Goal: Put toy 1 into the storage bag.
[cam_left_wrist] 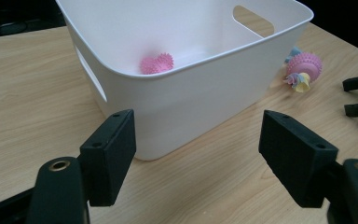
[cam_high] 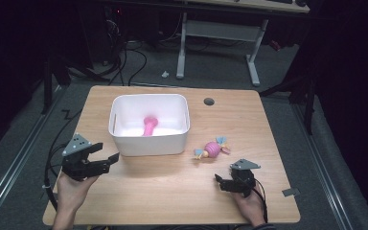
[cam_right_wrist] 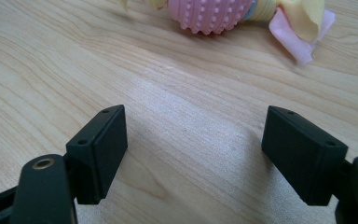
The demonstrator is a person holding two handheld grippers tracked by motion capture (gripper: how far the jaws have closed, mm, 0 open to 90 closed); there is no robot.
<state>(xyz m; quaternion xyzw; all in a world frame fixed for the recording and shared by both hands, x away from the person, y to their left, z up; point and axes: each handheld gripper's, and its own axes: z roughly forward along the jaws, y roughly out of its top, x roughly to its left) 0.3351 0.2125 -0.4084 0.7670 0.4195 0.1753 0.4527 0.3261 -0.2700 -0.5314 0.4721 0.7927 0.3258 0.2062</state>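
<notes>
1. Nearest the tabletop's (cam_high: 172, 191) front edge, the left claw (cam_high: 106, 152) and the right claw (cam_high: 219, 181) sit in a person's hands; both stand with jaws apart and nothing between them.
2. Just beyond the right claw lies a pink spiked toy (cam_high: 212, 149) with pastel frills, resting on the wood near the bin's right side; in the right gripper view it lies ahead (cam_right_wrist: 209, 14) of the spread jaws.
3. Farther on, before the left claw, stands a white bin (cam_high: 148, 142); a second pink toy (cam_high: 149, 125) lies inside it.
</notes>
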